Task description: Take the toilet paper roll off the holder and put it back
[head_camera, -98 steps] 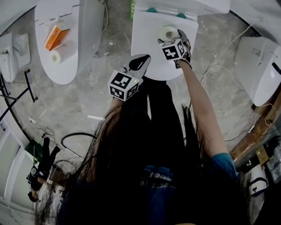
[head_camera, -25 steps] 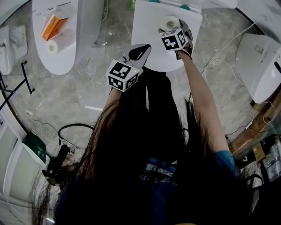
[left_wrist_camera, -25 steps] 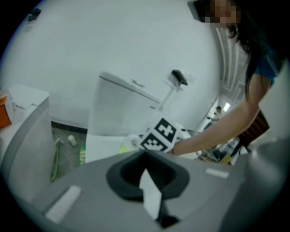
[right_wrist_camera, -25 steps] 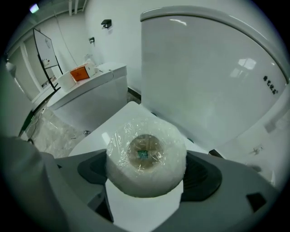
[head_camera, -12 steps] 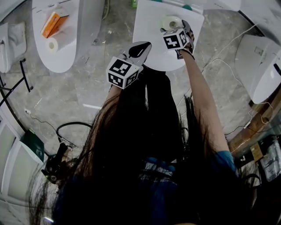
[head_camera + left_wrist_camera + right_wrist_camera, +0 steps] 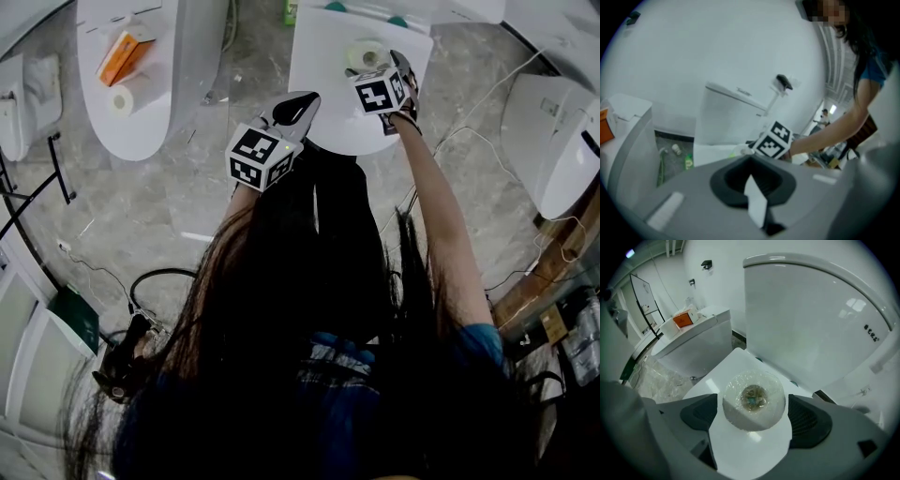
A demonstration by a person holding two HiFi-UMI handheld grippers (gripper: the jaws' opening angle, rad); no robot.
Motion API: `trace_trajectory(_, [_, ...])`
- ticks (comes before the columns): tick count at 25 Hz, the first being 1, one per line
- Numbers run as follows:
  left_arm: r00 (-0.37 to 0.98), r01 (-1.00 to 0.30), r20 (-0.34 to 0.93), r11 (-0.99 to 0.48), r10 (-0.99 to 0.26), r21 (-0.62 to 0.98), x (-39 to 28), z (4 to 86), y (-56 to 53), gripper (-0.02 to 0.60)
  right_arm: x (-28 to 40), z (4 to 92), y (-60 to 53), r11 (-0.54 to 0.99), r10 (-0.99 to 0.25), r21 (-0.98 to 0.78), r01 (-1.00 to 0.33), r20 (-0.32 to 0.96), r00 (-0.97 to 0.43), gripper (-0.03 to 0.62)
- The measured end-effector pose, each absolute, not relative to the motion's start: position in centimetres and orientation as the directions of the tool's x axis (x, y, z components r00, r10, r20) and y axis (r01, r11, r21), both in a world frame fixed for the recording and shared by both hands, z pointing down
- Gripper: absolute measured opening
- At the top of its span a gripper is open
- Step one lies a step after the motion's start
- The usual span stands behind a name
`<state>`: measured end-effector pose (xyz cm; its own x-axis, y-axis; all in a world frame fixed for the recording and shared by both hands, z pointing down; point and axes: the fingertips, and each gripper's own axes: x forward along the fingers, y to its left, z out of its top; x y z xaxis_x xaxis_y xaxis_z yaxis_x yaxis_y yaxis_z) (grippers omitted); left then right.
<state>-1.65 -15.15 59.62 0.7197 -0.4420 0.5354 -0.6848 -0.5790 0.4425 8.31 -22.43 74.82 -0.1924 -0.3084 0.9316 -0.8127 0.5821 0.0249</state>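
Toilet paper roll (image 6: 753,399), wrapped in clear film, stands on end with its core hole facing up. It sits on the closed toilet lid (image 6: 352,127), in the far half toward the cistern (image 6: 811,319), roughly midway between the lid's left and right edges. Right claw (image 6: 753,416) comes at it from above and pinches it, one dark pad against each side of the roll; bare white lid shows beneath and in front of it. In the head view the right marker cube hides the near side of the roll, and the person's bare right arm (image 6: 441,234) runs back from it toward the camera. Left claw (image 6: 298,105) hangs apart from the roll, over the lid's near left edge, pressed together with nothing in it; its own view looks across at the right marker cube and the cistern behind. Long dark hair fills the lower middle of the head view. Beyond the lid's left edge lies grey marbled floor (image 6: 187,206), with a green bottle (image 6: 688,163) on the floor by the toilet base. Further left stands a second toilet (image 6: 155,122), carrying an orange box (image 6: 120,58) and a second paper roll (image 6: 120,101) side by side, well apart from the work.
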Motion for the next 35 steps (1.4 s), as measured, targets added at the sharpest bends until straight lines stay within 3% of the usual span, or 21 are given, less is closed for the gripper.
trace_trajectory(6, [0.736, -0.666, 0.519, -0.607, -0.435, 0.435, -1.9, 57.9, -14.7, -0.009, 8.3, 70.6, -19.9, 0.565, -0.285, -0.067, -0.823, 0.920, -0.270, 0.448])
trace_trajectory(11, [0.758, -0.635, 0.501, -0.651, -0.418, 0.417, -2.0, 54.7, -13.5, -0.009, 8.3, 63.5, -17.5, 0.526, -0.354, -0.129, -0.840, 0.866, -0.354, 0.447])
trace_trajectory(17, [0.774, -0.616, 0.473, -0.676, -0.421, 0.405, -3.7, 49.9, -11.3, -0.009, 7.2, 53.6, -15.1, 0.346, -0.471, -0.295, -0.891, 0.766, -0.437, 0.445])
trace_trajectory(25, [0.798, -0.580, 0.431, -0.732, -0.422, 0.357, -6.0, 44.5, -7.8, -0.009, 5.7, 43.8, -11.1, 0.153, -0.649, -0.446, -0.882, 0.628, -0.430, 0.443])
trace_trajectory(35, [0.819, -0.560, 0.381, -0.742, -0.428, 0.369, -9.0, 41.0, -3.2, -0.009, 4.7, 38.1, -4.7, 0.067, -0.698, -0.527, -0.847, 0.582, -0.417, 0.443])
